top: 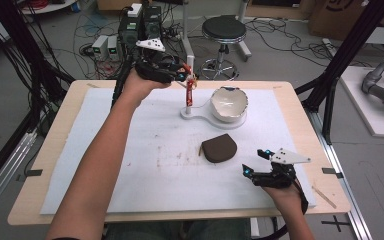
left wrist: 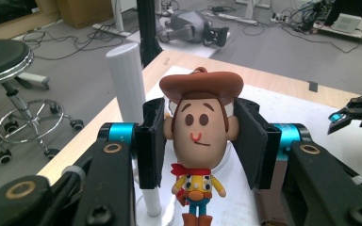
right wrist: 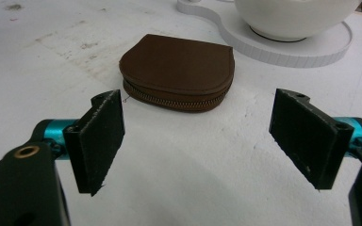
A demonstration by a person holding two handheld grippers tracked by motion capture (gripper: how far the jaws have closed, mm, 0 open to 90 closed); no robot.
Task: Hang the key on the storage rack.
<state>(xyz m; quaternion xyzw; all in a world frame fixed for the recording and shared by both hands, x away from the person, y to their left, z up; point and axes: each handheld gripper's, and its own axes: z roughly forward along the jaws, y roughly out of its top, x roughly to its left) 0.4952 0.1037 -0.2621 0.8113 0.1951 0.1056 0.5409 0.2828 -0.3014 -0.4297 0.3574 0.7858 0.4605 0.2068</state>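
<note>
**A:** Cowboy figurine: where, and how held?

**B:** Up off the mat, toward 12 o'clock on the table in the high view. Clamped at the head between the pads of the left gripper, jaws about half closed, one pad on each cheek. Hangs upright, boots down, small loop on top of the hat. White post just beside, at 9 o'clock of the head in the left gripper view.

**A:** Likeliest fault from here?

**B:** Probably slip. Rounded, smooth head, held at two narrow patches only; could twist or drop out under a sideways nudge against the post.

**A:** Next?

**B:** Missed loop. Looks small against the post top, and hidden behind the hat brim from the gripper's own camera, so hard to line up.

**A:** Farther out?

**B:** Stand base, light-looking, shared with the bowl at 3 o'clock of the post. Hard push on the post likely to shift both, perhaps rock the bowl.

**A:** And the other tongs?

**B:** Right gripper low over the mat, jaws wide apart, nothing between them. Brown purse ahead at 12 o'clock, apart from the pads. Little danger there, barring an accidental nudge of the purse toward the stand.
</note>
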